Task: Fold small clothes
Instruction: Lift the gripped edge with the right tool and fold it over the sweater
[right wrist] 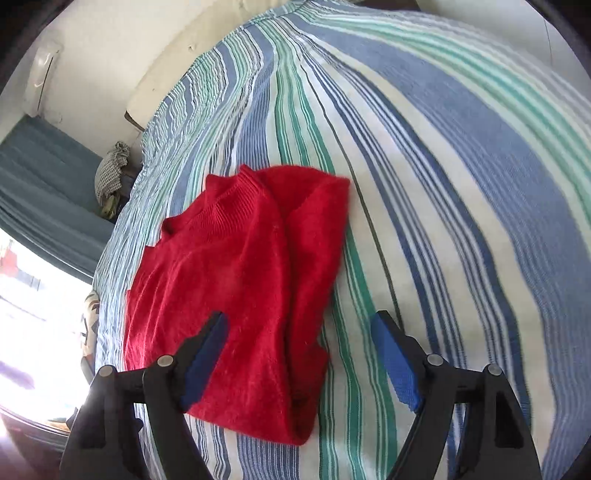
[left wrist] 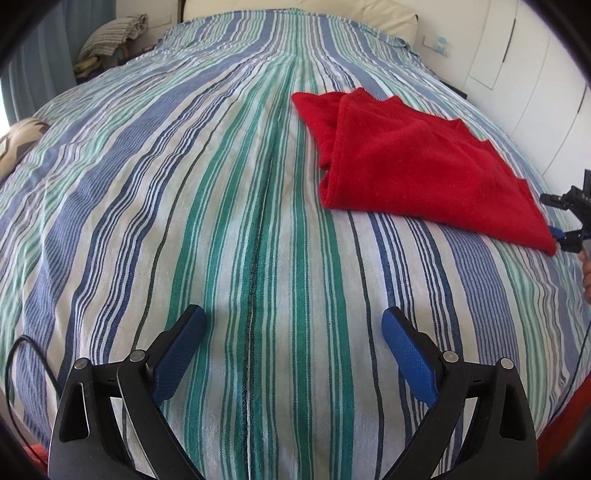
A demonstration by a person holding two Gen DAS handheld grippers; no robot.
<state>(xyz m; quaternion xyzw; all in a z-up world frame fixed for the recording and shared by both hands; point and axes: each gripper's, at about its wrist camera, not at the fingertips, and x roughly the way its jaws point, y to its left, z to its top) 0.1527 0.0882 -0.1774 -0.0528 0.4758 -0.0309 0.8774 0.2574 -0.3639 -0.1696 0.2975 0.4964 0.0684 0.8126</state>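
Observation:
A small red knit sweater (left wrist: 413, 162) lies folded on the striped bedspread (left wrist: 221, 221), right of the bed's middle. My left gripper (left wrist: 293, 317) is open and empty, hovering over bare bedspread well short of the sweater. My right gripper (right wrist: 299, 323) is open and empty, just above the sweater (right wrist: 240, 280) near its closest edge; its left finger hangs over the red fabric. The right gripper also shows at the right edge of the left wrist view (left wrist: 570, 221), beside the sweater's corner.
A cream headboard (left wrist: 332, 14) and white wardrobe doors (left wrist: 517, 55) stand beyond the bed. A pile of folded cloth (left wrist: 110, 33) sits at the far left. A patterned cushion (left wrist: 18, 144) lies at the bed's left edge. A bright window (right wrist: 33, 295) is on the left.

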